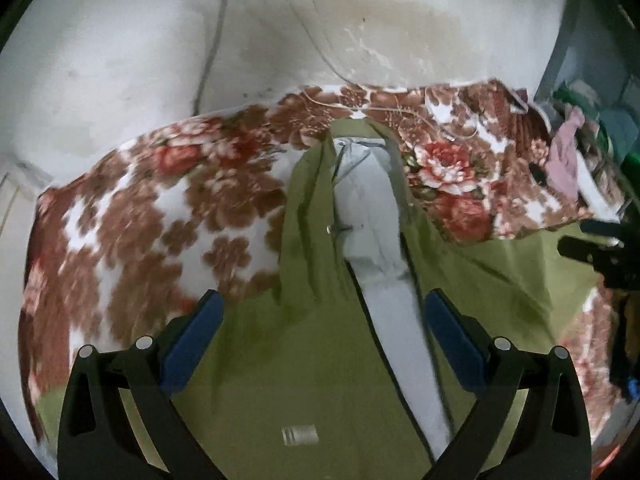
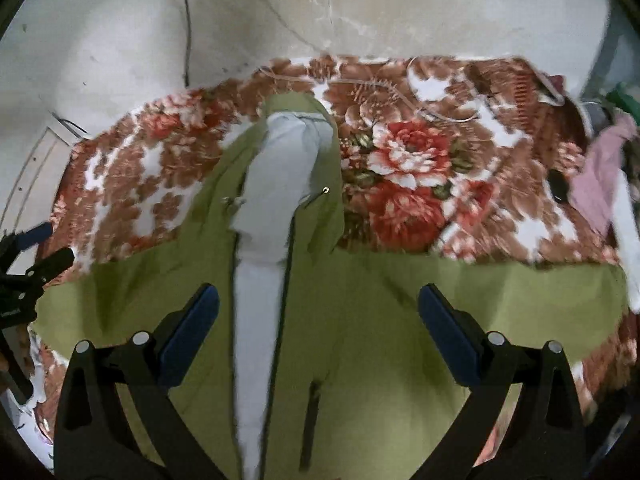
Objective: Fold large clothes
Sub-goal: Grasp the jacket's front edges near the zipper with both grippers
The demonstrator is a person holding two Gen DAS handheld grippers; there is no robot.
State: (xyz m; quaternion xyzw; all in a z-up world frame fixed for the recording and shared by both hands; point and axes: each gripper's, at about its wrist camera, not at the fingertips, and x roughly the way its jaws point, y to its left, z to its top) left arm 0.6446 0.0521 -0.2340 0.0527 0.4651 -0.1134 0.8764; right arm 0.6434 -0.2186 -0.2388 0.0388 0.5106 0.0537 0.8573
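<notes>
An olive-green hooded jacket (image 1: 280, 360) (image 2: 380, 320) with a pale grey lining (image 1: 372, 200) (image 2: 280, 184) lies front-up and unzipped on a floral blanket (image 1: 160, 208) (image 2: 420, 184). Its hood points toward the far wall. One sleeve stretches right in the right wrist view. My left gripper (image 1: 324, 312) hovers open over the jacket's left front, nothing between its blue pads (image 1: 196, 340). My right gripper (image 2: 320, 308) is open above the right front panel, near a dark pocket slit (image 2: 310, 420). Each gripper shows at the edge of the other's view: the right gripper (image 1: 600, 248) and the left gripper (image 2: 28, 272).
A white wall (image 1: 120, 40) with a dark cable (image 1: 212, 48) rises behind the bed. A thin cord (image 2: 400, 88) lies on the blanket. Pink and green clothes (image 1: 568, 152) (image 2: 608, 168) are piled at the right edge, with a small dark object (image 2: 558, 188) beside them.
</notes>
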